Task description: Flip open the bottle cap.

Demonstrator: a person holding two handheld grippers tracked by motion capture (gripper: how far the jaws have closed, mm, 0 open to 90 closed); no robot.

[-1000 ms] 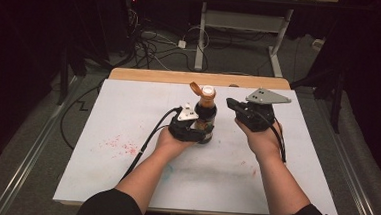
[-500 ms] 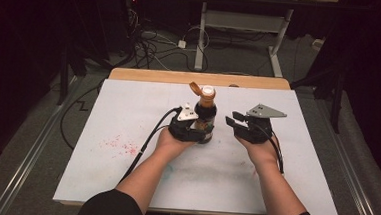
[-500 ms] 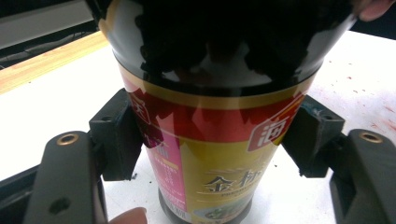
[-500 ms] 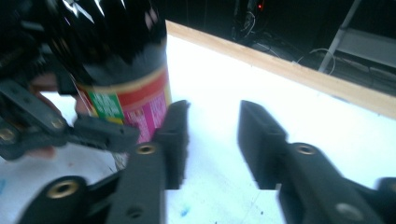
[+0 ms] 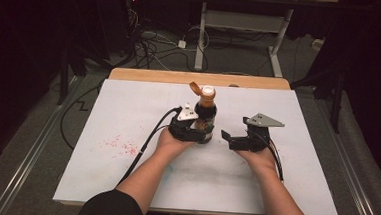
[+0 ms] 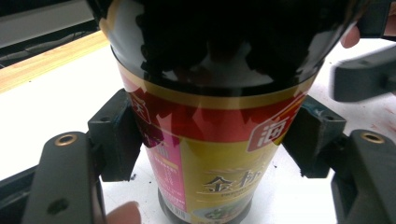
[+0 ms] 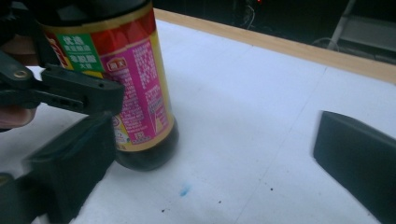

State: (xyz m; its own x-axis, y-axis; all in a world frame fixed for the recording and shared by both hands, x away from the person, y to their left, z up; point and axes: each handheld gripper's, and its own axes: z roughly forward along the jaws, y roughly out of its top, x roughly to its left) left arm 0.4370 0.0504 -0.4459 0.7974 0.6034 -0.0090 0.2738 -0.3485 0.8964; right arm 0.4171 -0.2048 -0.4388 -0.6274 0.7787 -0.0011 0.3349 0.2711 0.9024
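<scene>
A dark sauce bottle (image 5: 205, 116) with a red, gold and pink label stands upright on the white mat (image 5: 128, 113); its orange flip cap (image 5: 195, 88) hangs open. My left gripper (image 5: 193, 130) is shut on the bottle's lower body. In the left gripper view both pads (image 6: 116, 140) press the bottle (image 6: 215, 154) from either side. My right gripper (image 5: 230, 138) sits low just right of the bottle, and its jaws have just been opening. In the right gripper view the right gripper (image 7: 210, 163) is open over bare mat, the bottle (image 7: 137, 93) off to the left.
A red stain (image 5: 121, 144) marks the mat's left part, and a blue speck (image 7: 184, 190) lies near the bottle's foot. A wooden table edge (image 5: 155, 76) runs along the back. Cables (image 5: 152, 40) and a desk frame (image 5: 201, 33) are on the floor beyond.
My right gripper has come down from beside the bottle's neck to near the mat, and its jaws have spread from shut to wide. The left gripper and bottle have not moved.
</scene>
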